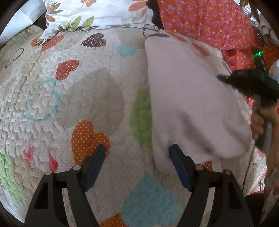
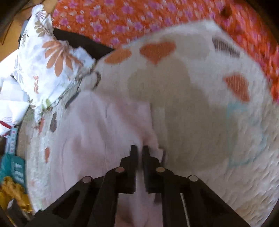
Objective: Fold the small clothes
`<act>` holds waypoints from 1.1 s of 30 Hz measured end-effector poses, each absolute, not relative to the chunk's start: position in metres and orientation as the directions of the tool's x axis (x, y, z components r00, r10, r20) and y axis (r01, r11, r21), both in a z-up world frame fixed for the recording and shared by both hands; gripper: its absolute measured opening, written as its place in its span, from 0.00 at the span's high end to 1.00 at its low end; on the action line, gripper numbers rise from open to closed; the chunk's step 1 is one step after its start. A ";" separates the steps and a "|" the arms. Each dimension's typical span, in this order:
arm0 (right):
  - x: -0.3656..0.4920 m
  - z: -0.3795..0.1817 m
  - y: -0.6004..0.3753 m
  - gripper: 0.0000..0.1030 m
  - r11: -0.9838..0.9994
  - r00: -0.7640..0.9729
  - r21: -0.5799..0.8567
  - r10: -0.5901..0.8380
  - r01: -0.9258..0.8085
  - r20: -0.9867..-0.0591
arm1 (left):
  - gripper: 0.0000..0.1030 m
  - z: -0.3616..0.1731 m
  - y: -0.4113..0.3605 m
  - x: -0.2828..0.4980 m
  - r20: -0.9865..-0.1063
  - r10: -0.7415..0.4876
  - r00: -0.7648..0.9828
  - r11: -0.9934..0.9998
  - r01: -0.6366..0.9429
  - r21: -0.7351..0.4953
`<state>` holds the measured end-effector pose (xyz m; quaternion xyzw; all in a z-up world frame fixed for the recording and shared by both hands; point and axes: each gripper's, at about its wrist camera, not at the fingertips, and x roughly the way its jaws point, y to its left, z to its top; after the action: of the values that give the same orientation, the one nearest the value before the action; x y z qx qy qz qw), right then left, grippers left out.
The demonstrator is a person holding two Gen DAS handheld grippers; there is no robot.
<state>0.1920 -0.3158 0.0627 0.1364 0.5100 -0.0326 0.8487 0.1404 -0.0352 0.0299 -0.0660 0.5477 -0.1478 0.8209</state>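
Right gripper (image 2: 139,150): jaws pinched nearly together on a fold of the pale pink soft fabric garment (image 2: 97,132), cloth bunched up between the pads. View is motion-blurred.

Left gripper (image 1: 137,153): jaws spread wide, nothing between them. Its right-hand blue pad (image 1: 177,157) sits at the near edge of the same garment (image 1: 191,104); whether it touches, can't tell. The left-hand pad is over bare quilt.

The garment lies on the white quilted bedspread with coloured heart patches (image 1: 78,97), towards the right in the left wrist view. The person's hand (image 1: 259,125) on the right gripper's handle shows at that view's right edge.

Beyond: white pillow with orange flower print (image 1: 97,14) at the head, orange cloth with small purple flowers (image 1: 205,21) beside it.
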 end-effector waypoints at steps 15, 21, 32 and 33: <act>0.166 0.106 -0.274 0.89 0.995 0.583 0.062 0.006 0.075 -0.813 | 0.21 0.065 -0.017 0.125 -0.830 -0.179 0.528 0.984 0.118 -0.137; 0.142 0.077 -0.257 0.61 0.991 0.416 0.124 0.097 0.039 -0.904 | 0.20 0.102 -0.002 0.099 -0.729 -0.047 0.683 0.999 0.039 -0.028; 0.066 0.125 -0.285 0.49 0.981 0.539 0.107 0.002 0.164 -0.843 | 0.00 0.166 0.011 0.031 -0.490 0.058 0.870 0.998 -0.053 0.024; 0.060 0.127 -0.282 0.48 0.981 0.544 0.115 0.013 0.154 -0.839 | 0.00 0.165 0.008 0.030 -0.503 0.054 0.862 0.999 -0.049 0.025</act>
<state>0.0601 -0.2816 0.1266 0.0879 0.4757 -0.0405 0.8743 0.0304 0.0080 0.1646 0.0056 0.2610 0.0267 0.9650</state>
